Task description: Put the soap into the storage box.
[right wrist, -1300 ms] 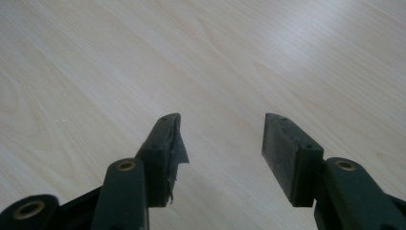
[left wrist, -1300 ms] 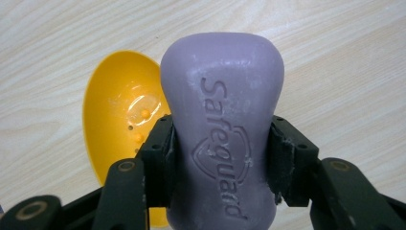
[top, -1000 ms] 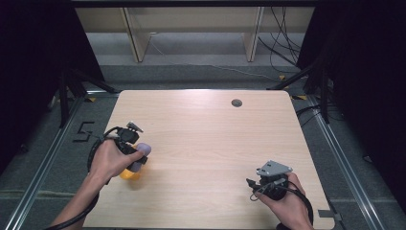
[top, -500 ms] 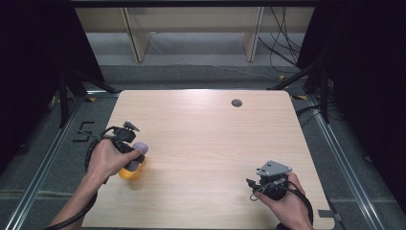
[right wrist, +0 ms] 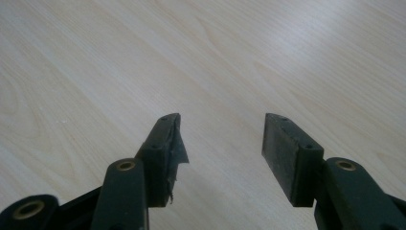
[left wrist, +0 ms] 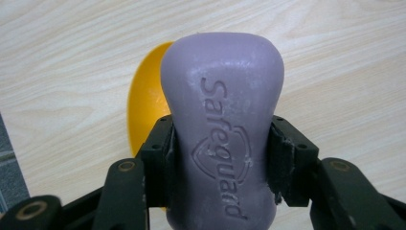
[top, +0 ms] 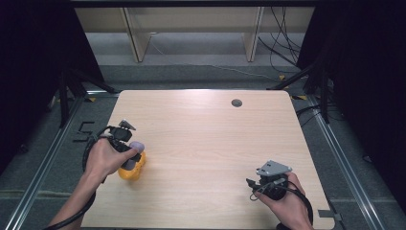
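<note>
The right claw (top: 253, 184) is resting at the near right corner of the table (top: 210, 143), held in the person's right hand (top: 287, 203). In the right gripper view, this claw (right wrist: 222, 139) is standing wide, with bare wood showing between the two black jaws and nothing between the pads. A torn scrap of dark pad material is hanging from the inner face of the jaw at the left of that view.

The left claw (top: 133, 152) is positioned at the near left side of the table, a little farther from the person than the right one, gripped in the left hand (top: 105, 158). In the left gripper view, this claw (left wrist: 221, 143) is clamping a purple soap bar (left wrist: 222, 143) across its narrower waist, with both pads pressing on the bar's sides. The embossed lettering "Safeguard" is facing the camera, and the bar's broad end is pointing away from the jaws. In the high view the soap bar (top: 137, 145) is showing as a pale purple tip just past the fingers.

Directly under the bar, a yellow dish (top: 131, 170) is sitting on the table, well apart from the right claw. In the left gripper view, the dish (left wrist: 146, 110) is showing to the left of the soap. Whether the bar is touching it cannot be determined.

A small dark round spot (top: 236, 102) is lying near the table's far edge, right of centre.
</note>
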`<state>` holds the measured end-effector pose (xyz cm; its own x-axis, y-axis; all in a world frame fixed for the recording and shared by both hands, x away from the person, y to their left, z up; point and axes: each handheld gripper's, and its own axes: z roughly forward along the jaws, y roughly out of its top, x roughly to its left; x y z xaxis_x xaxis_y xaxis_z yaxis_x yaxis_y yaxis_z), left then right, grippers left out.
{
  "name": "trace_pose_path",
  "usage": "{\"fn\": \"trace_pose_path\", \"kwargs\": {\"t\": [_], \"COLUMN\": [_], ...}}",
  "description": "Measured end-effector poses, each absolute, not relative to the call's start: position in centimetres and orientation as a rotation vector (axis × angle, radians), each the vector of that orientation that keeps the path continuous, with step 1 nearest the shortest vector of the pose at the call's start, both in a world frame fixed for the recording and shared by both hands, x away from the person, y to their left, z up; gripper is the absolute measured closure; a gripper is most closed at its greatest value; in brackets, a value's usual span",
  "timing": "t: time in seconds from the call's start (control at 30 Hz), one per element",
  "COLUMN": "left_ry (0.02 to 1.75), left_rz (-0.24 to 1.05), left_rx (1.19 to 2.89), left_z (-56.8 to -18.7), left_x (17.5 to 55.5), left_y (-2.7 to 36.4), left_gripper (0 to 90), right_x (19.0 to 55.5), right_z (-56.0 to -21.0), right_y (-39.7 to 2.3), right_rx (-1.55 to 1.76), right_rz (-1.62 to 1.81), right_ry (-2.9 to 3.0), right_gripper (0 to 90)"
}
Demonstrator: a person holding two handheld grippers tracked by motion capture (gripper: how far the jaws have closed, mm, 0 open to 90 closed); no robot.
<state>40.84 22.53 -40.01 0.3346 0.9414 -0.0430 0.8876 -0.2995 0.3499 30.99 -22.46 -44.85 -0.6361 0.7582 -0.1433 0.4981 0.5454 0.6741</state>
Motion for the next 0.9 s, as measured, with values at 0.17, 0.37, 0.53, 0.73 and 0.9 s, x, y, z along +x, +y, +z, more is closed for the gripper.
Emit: {"fn": "trace_pose_path", "kwargs": {"t": [0.17, 0.37, 0.53, 0.73, 0.9], "left_ry": [1.633, 1.7, 1.742, 1.781, 1.775], "left_rz": [0.24, 0.259, 0.246, 0.253, 0.244], "left_rx": [2.305, 2.286, 2.294, 2.276, 2.278], "left_z": [-40.5, -41.1, -41.6, -42.1, -42.4], "left_x": [41.1, 41.3, 41.6, 41.9, 41.9], "left_y": [23.0, 23.2, 23.2, 23.1, 23.0], "left_gripper": [49.0, 49.0, 49.0, 49.0, 49.0], "right_x": [30.8, 30.9, 31.0, 31.0, 31.0], "right_z": [-44.8, -44.8, -44.9, -44.8, -44.8], "right_y": [-22.4, -22.4, -22.5, -22.5, -22.5], "right_rx": [1.063, 1.045, 1.021, 1.022, 1.023], "right_rz": [0.84, 0.843, 0.838, 0.841, 0.841], "right_ry": [2.37, 2.365, 2.365, 2.364, 2.364], "right_gripper": [48.4, 48.4, 48.4, 48.4, 48.4]}}
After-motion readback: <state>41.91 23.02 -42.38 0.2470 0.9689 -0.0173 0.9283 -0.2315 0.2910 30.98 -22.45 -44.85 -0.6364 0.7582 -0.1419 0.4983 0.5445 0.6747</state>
